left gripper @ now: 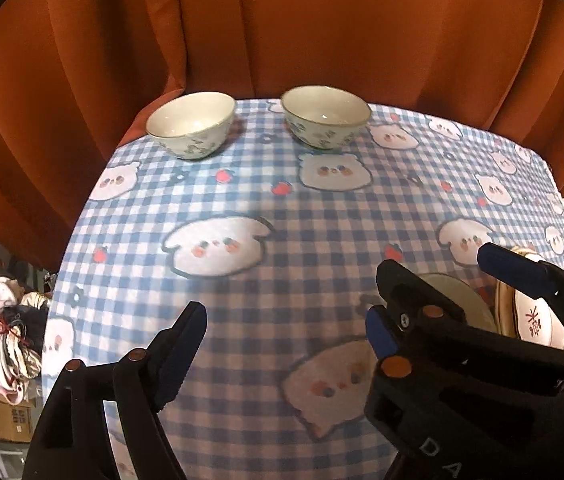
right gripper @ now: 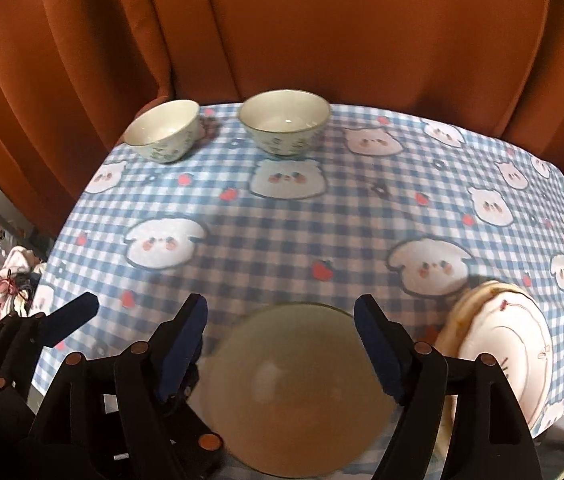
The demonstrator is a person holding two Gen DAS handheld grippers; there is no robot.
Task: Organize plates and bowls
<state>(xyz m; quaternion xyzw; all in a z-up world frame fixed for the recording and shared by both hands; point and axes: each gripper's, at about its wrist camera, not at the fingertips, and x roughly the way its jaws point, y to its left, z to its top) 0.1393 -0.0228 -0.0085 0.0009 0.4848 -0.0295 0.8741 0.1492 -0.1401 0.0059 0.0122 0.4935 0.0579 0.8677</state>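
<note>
Two white bowls with a green leaf pattern stand at the table's far edge: a left bowl (left gripper: 190, 125) (right gripper: 163, 129) and a right bowl (left gripper: 325, 116) (right gripper: 284, 121). A grey plate (right gripper: 301, 392) (left gripper: 461, 298) lies at the near edge. A cream plate with a drawing (right gripper: 501, 344) (left gripper: 537, 316) sits to its right. My right gripper (right gripper: 282, 340) (left gripper: 421, 284) is open, its fingers on either side of the grey plate and just above it. My left gripper (left gripper: 285, 332) is open and empty over bare cloth, left of the grey plate.
The table carries a blue checked cloth with bear faces (left gripper: 242, 208) (right gripper: 321, 232). An orange curtain (left gripper: 282, 20) hangs right behind it. Clutter of cloth and boxes (left gripper: 6, 340) sits on the floor off the left edge.
</note>
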